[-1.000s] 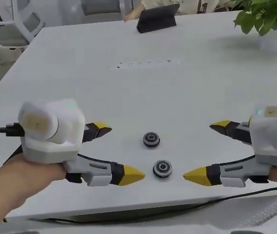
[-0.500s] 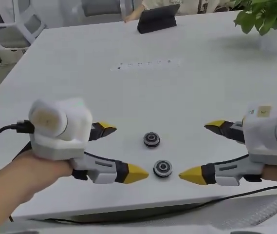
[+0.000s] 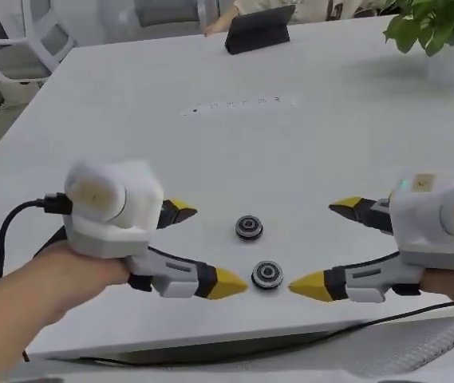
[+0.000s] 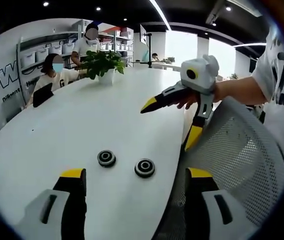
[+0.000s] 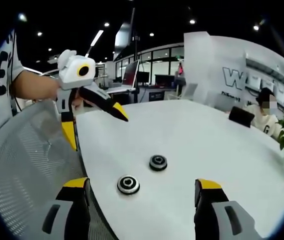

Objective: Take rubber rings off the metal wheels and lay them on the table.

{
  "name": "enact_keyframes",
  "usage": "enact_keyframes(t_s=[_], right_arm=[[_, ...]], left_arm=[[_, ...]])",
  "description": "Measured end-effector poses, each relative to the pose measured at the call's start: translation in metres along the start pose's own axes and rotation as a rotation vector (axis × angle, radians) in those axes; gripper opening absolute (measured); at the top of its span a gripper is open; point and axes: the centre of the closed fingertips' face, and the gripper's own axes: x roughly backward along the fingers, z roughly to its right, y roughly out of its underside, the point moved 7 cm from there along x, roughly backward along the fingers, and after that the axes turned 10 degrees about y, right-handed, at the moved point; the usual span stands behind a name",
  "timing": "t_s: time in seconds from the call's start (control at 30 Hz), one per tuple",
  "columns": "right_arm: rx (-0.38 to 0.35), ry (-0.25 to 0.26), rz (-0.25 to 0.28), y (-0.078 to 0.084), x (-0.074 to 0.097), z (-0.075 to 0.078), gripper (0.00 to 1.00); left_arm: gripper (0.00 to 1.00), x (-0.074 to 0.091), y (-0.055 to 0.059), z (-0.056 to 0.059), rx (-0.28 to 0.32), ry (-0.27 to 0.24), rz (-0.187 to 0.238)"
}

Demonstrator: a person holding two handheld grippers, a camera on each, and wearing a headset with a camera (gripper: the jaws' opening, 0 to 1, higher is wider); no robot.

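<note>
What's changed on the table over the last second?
The left gripper moved right and the right gripper moved left, both closing in on the near wheel. Neither took hold of anything; jaws stayed open. The near wheel and far wheel stayed put on the table.

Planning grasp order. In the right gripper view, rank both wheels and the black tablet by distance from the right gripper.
1. Nearer wheel, low left in view, just ahead of the right gripper.
2. Other wheel, just beyond, near centre.
3. Black tablet, far off, upper right.
</note>
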Motion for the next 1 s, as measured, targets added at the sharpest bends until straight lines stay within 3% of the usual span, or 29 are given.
enact_keyframes(t_s=[0.47,1.0], right_arm=[[-0.001,-0.013,-0.002,0.003,-0.006,0.000,0.84],[0.007,-0.042,-0.024,0.011,-0.017,-0.004,0.81]], left_arm=[[0.79,-0.011,-0.002,-0.003,-0.012,0.017,-0.019],[0.76,-0.025,0.004,-0.006,-0.025,0.048,-0.058]])
